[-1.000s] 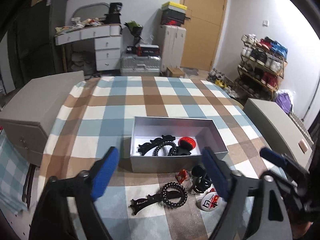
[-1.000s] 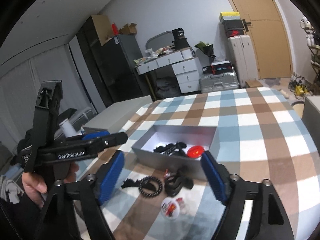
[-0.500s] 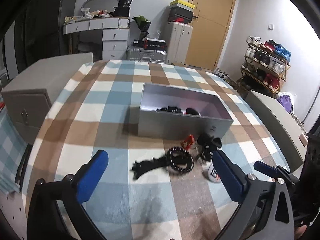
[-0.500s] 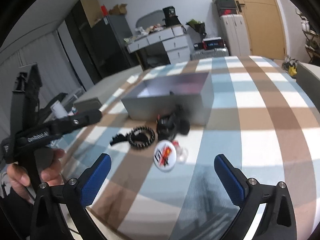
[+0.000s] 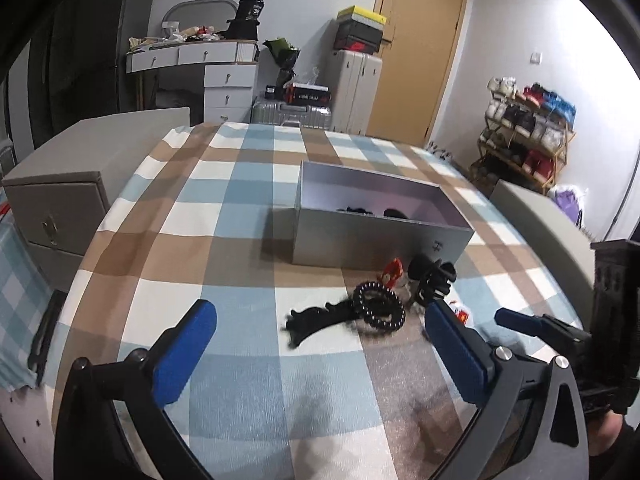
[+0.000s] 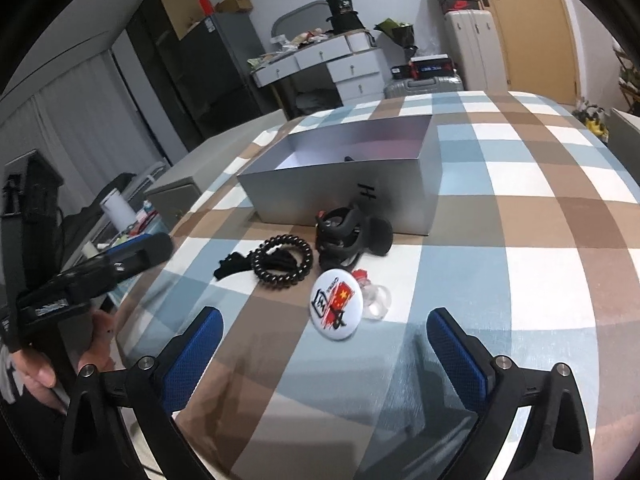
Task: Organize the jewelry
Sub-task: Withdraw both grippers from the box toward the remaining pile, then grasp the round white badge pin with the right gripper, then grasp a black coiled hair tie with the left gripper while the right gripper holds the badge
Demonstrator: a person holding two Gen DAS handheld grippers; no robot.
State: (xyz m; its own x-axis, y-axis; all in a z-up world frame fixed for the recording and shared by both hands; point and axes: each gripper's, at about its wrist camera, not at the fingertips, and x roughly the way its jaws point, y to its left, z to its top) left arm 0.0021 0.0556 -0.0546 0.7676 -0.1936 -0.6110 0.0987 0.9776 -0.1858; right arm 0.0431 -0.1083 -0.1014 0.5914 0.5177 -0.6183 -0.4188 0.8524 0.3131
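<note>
The right gripper (image 6: 322, 344) hangs with jaws spread wide and nothing between them, above the checked tablecloth (image 6: 520, 280). Just ahead lies a round badge (image 6: 337, 303); beyond it a black coil hair tie (image 6: 282, 261), a black hair claw (image 6: 340, 236) and the grey box (image 6: 348, 188).

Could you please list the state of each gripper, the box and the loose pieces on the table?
left gripper: open, empty.
right gripper: open, empty.
grey box: lidless, some dark items inside.
black spiral hair tie: on the cloth, outside the box.
black hair claw: on the cloth by the box's front wall.
round badge: lying face up on the cloth.
</note>
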